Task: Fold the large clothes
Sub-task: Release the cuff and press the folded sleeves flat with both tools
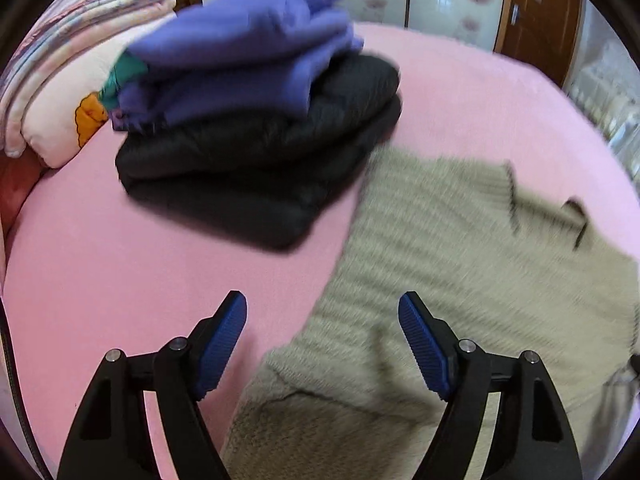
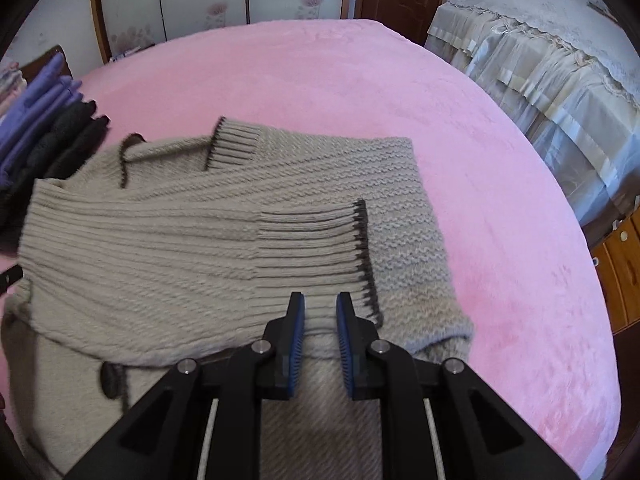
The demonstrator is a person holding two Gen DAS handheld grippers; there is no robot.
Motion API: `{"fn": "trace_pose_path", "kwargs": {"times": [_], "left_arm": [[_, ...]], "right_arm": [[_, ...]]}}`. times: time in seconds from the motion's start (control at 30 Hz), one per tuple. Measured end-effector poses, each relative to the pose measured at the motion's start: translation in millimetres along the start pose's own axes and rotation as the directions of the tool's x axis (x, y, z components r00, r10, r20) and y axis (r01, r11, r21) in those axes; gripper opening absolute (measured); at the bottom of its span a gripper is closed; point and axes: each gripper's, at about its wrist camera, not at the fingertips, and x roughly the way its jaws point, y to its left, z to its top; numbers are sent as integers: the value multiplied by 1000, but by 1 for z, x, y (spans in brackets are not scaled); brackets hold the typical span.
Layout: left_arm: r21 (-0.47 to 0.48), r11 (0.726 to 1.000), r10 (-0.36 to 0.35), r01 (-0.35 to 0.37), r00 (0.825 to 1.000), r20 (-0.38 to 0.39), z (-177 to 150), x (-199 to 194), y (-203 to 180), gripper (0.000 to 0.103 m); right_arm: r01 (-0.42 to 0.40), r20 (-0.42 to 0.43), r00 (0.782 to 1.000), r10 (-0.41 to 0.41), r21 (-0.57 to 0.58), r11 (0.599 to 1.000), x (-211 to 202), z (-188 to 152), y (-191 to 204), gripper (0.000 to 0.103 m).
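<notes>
A beige knitted sweater point(image 2: 208, 216) with dark-trimmed cuffs lies on the pink bed point(image 2: 460, 128), both sleeves folded across its body. It also shows in the left wrist view point(image 1: 440, 264), blurred. My left gripper point(image 1: 322, 312) is wide open and empty, above the sweater's left edge. My right gripper point(image 2: 320, 304) hovers over the sweater's near part, just behind the folded sleeve's cuff point(image 2: 320, 248). Its jaws stand a narrow gap apart with nothing clamped between them.
A stack of folded clothes, purple point(image 1: 240, 52) on black point(image 1: 260, 160), sits at the sweater's left. Folded quilts point(image 1: 60, 72) lie behind it. A lace-covered piece of furniture point(image 2: 552, 80) stands right of the bed; wardrobe doors and a wooden door are at the back.
</notes>
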Motion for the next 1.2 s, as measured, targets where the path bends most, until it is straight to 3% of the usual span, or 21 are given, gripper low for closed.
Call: {"fn": "trace_pose_path", "kwargs": {"times": [0.1, 0.2, 0.33, 0.43, 0.57, 0.63, 0.83, 0.93, 1.03, 1.2], "left_arm": [[40, 998, -52, 52, 999, 9, 19, 7, -17, 73], [84, 991, -101, 101, 995, -10, 32, 23, -34, 57], [127, 986, -112, 111, 994, 1, 50, 47, -56, 45], [148, 983, -113, 111, 994, 9, 58, 60, -66, 44], [172, 984, -34, 37, 999, -19, 61, 92, -65, 36], [191, 981, 22, -18, 1000, -16, 61, 103, -60, 37], [264, 964, 40, -41, 999, 7, 57, 113, -62, 42], [259, 964, 53, -55, 998, 14, 56, 115, -61, 53], [250, 966, 54, -57, 998, 19, 57, 118, -59, 55], [286, 954, 80, -86, 996, 30, 50, 92, -68, 56]], "right_arm": [[-35, 11, 999, 35, 3, 999, -2, 0, 5, 15], [-46, 22, 999, 46, -10, 999, 0, 3, 10, 15], [-76, 37, 996, 76, -15, 997, 11, 10, 13, 15], [-84, 21, 996, 84, -24, 996, 27, 14, 16, 15], [-74, 1, 997, 74, -19, 997, 49, 15, 11, 11], [-73, 7, 997, 73, -26, 997, 52, 16, 9, 10], [-65, 18, 998, 65, -30, 997, 57, 19, 3, 9], [-72, 13, 997, 73, -19, 997, 58, 20, 0, 8], [-76, 10, 997, 76, -2, 997, 57, 21, -2, 7], [-65, -4, 998, 65, 36, 997, 46, 25, -10, 8]]}}
